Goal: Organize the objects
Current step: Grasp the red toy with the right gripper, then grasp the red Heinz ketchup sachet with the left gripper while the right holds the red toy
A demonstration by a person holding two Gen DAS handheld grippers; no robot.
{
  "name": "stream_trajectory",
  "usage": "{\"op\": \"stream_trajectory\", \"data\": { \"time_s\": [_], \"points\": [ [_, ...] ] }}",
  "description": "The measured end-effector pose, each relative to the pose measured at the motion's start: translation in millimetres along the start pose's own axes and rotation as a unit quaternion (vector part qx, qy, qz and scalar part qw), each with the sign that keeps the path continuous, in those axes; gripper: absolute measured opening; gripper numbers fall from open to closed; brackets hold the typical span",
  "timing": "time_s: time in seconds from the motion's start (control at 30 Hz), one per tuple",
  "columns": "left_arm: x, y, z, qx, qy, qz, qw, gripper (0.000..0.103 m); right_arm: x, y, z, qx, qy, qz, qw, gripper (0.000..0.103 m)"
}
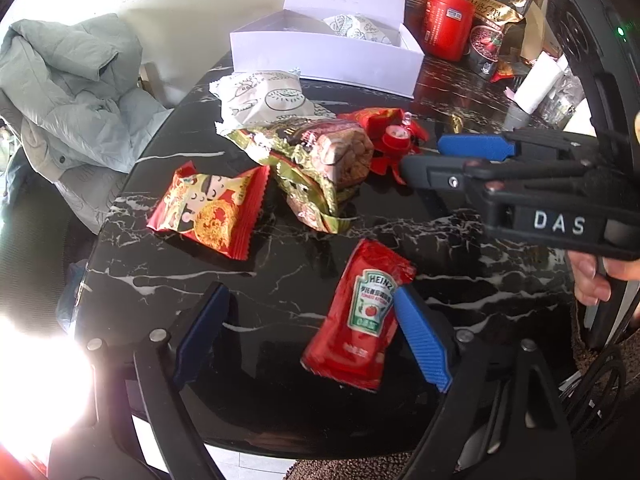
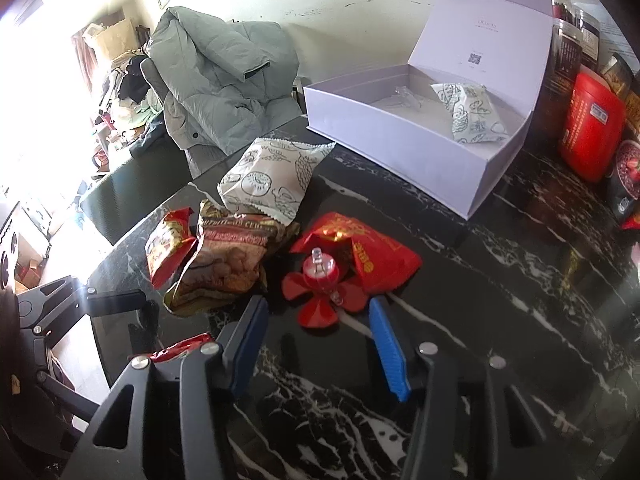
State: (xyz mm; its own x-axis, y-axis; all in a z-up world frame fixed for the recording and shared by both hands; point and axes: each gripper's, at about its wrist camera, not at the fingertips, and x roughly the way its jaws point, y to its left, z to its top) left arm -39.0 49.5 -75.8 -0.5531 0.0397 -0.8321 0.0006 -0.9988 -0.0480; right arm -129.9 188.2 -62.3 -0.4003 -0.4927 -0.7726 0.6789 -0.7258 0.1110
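A red Heinz ketchup sachet (image 1: 356, 316) lies flat on the black marble table (image 1: 280, 272). It sits between the fingers of my left gripper (image 1: 310, 328), against the right blue pad; the gripper is open. My right gripper (image 2: 318, 340) is open, its tips on either side of a red flower-shaped plastic toy (image 2: 320, 292), which lies on a red packet (image 2: 372, 252). In the left wrist view, the right gripper (image 1: 422, 156) reaches in from the right. An open white box (image 2: 400, 148) holds a white printed snack packet (image 2: 474, 114).
Another white packet (image 2: 272, 176), a gold-green snack bag (image 1: 320, 160) and a red noodle packet (image 1: 212, 212) lie mid-table. A red canister (image 2: 588, 128) and dark jars (image 2: 564, 52) stand at back right. A grey jacket (image 2: 224, 80) hangs over a chair beyond the table's left edge.
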Motion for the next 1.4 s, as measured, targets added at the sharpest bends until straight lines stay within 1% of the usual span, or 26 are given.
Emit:
{"op": "stream_trajectory", "data": {
  "time_s": [0.03,0.07,0.17,0.23,0.3,0.43,0.47,0.6,0.73,0.93,1.03,1.2,1.3,1.37,1.4],
  "points": [
    [0,1,1,-0.002,-0.001,0.001,1.0,0.083,2,1,2,-0.003,-0.001,-0.002,1.0,0.05],
    [0,3,2,-0.005,-0.002,0.003,1.0,0.082,3,1,4,-0.005,-0.003,-0.003,1.0,0.044],
    [1,9,4,-0.015,-0.002,0.01,0.9998,0.081,9,1,10,-0.006,-0.004,0.002,1.0,0.04],
    [0,11,4,-0.02,-0.001,0.009,0.9998,0.08,14,1,13,-0.007,-0.002,0.005,1.0,0.036],
    [-1,14,4,-0.026,0.0,0.005,0.9997,0.079,19,3,15,-0.012,0.0,0.004,1.0,0.035],
    [-4,17,2,-0.032,0.004,-0.005,0.9995,0.079,25,9,12,-0.026,0.008,-0.006,1.0,0.021],
    [-5,17,1,-0.034,0.005,-0.01,0.9994,0.079,24,9,11,-0.028,0.005,-0.008,1.0,0.02],
    [-7,12,-2,-0.033,0.009,-0.024,0.9991,0.079,19,9,5,-0.029,0.009,0.002,1.0,0.02],
    [-8,1,-4,-0.019,0.014,-0.029,0.9993,0.079,12,8,-3,-0.032,0.016,0.005,0.999,0.02],
    [-5,-15,-8,0.008,0.018,0.012,0.9997,0.079,-5,6,-22,-0.032,0.027,0.002,0.999,0.02],
    [-7,-17,-10,0.006,0.016,0.016,0.9997,0.074,-14,5,-31,-0.034,0.029,0.0,0.999,0.02],
    [-11,-18,-13,0.003,0.014,0.017,0.9998,0.062,-25,4,-45,-0.033,0.032,0.002,0.999,0.02],
    [-12,-18,-13,0.003,0.01,0.017,0.9998,0.053,-31,5,-53,-0.037,0.032,0.007,0.999,0.02],
    [-13,-19,-13,0.005,0.008,0.014,0.9999,0.041,-33,5,-56,-0.037,0.03,0.011,0.999,0.02],
    [-14,-19,-13,0.005,0.007,0.013,0.9999,0.038,-34,5,-57,-0.036,0.029,0.013,0.999,0.02]
  ]
}}
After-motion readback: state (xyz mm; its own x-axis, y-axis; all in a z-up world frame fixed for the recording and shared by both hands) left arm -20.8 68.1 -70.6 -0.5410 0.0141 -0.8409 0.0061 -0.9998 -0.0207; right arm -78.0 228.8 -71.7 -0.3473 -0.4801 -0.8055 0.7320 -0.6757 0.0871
